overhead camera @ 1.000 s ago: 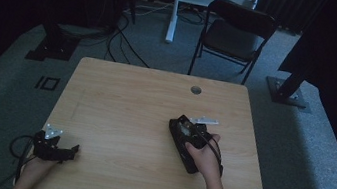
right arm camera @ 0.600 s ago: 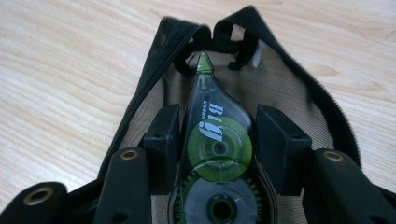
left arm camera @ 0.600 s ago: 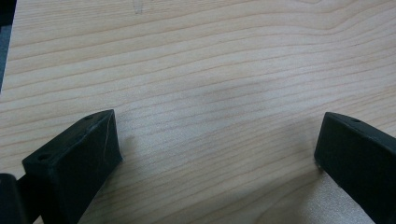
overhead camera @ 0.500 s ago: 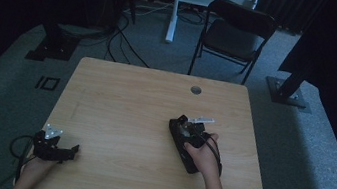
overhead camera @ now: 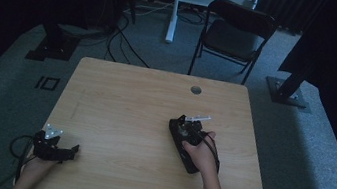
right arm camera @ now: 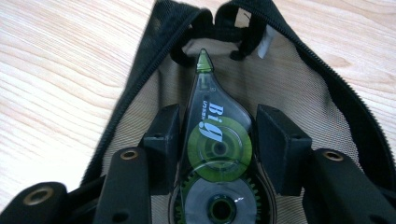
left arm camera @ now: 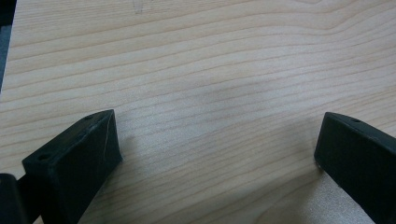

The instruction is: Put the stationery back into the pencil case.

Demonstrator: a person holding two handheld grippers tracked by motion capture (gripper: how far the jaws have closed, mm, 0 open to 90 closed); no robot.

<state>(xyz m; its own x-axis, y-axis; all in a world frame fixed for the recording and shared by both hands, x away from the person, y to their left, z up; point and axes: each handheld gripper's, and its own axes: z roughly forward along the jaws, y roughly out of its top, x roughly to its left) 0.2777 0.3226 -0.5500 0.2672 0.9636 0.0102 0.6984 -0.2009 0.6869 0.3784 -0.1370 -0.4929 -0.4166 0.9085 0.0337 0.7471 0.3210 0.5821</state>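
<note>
Reaching toward frame centre, the right gripper [right arm camera: 217,140] clenches a clear, teardrop-shaped correction-tape dispenser [right arm camera: 215,154] over an unzipped black mesh pouch [right arm camera: 299,88]; lower left, the left gripper [left arm camera: 217,149] rests released on wood-grain table [left arm camera: 210,60].

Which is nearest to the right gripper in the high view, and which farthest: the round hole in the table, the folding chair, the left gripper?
1. Round hole: in the tabletop, just beyond the right gripper.
2. Left gripper: at the table's near left corner.
3. Folding chair: on the floor past the far edge.

Left gripper [left arm camera: 215,154] wide apart over bare wooden table [left arm camera: 210,60].
</note>
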